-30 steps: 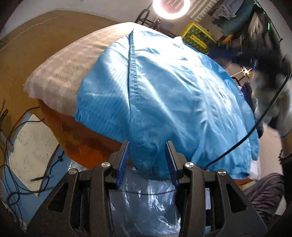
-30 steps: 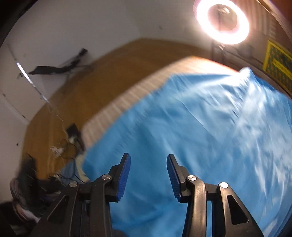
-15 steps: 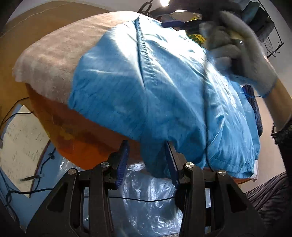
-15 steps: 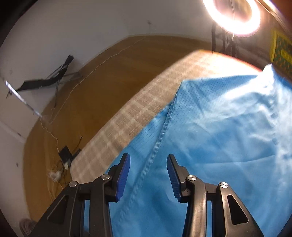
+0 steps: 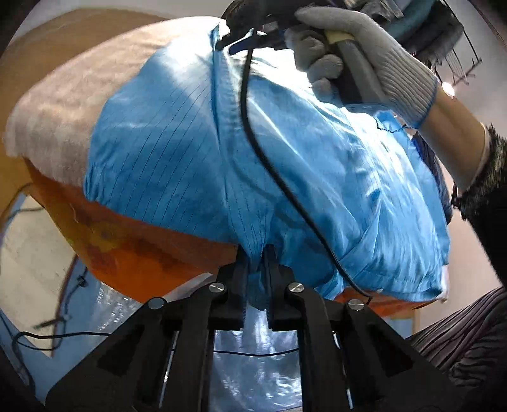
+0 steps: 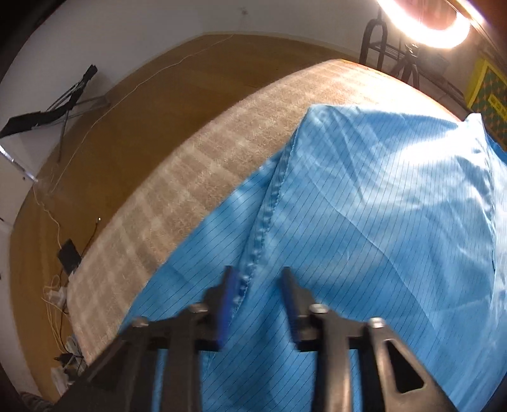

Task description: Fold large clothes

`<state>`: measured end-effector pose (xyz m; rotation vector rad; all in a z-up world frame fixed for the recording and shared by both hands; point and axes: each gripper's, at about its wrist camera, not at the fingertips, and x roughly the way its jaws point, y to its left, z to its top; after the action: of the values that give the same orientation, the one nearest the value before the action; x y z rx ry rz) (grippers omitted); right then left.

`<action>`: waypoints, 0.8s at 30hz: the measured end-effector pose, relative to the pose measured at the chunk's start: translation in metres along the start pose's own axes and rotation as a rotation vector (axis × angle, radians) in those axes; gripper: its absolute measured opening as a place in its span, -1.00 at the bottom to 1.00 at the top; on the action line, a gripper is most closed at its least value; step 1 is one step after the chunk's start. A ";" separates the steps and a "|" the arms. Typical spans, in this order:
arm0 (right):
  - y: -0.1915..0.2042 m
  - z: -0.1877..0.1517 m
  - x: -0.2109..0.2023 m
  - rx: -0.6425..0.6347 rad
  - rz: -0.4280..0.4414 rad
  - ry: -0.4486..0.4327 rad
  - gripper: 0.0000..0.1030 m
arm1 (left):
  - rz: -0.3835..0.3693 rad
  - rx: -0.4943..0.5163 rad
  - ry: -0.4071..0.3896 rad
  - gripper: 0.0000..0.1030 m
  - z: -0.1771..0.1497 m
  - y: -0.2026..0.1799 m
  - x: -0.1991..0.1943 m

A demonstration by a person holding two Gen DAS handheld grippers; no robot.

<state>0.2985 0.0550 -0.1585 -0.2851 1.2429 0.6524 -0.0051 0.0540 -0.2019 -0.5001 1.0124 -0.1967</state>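
A large light-blue pinstriped garment [image 5: 317, 158] lies spread over a padded table, with a stitched seam running along its length. My left gripper [image 5: 256, 263] has closed its jaws on the near hem, which hangs over the table edge. The far end of the seam is under my right gripper [image 5: 229, 39], held by a grey-gloved hand [image 5: 364, 57]. In the right wrist view the garment [image 6: 380, 206] fills the right side. There the right gripper [image 6: 258, 285] is closing, its jaws still apart, with the raised seam between them.
A beige checked cloth [image 6: 190, 177] covers the table top, above an orange side [image 5: 133, 247]. A black cable [image 5: 253, 142] trails across the garment. Clear plastic sheeting [image 5: 253, 364] lies below the edge. Cables [image 6: 60, 253] litter the wooden floor; a ring light [image 6: 437, 28] glares behind.
The left gripper sank a little and shut on the hem. The right gripper swept across and down to the far end of the seam, its jaws narrowing slightly.
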 end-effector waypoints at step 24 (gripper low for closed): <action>-0.037 0.029 -0.022 0.140 0.176 -0.129 -0.07 | 0.202 0.101 -0.039 -1.00 0.064 0.016 -0.063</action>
<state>0.3394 0.0343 -0.1344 -0.0164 1.1911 0.7193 0.0151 0.1114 -0.1346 -0.3067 1.0030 -0.0573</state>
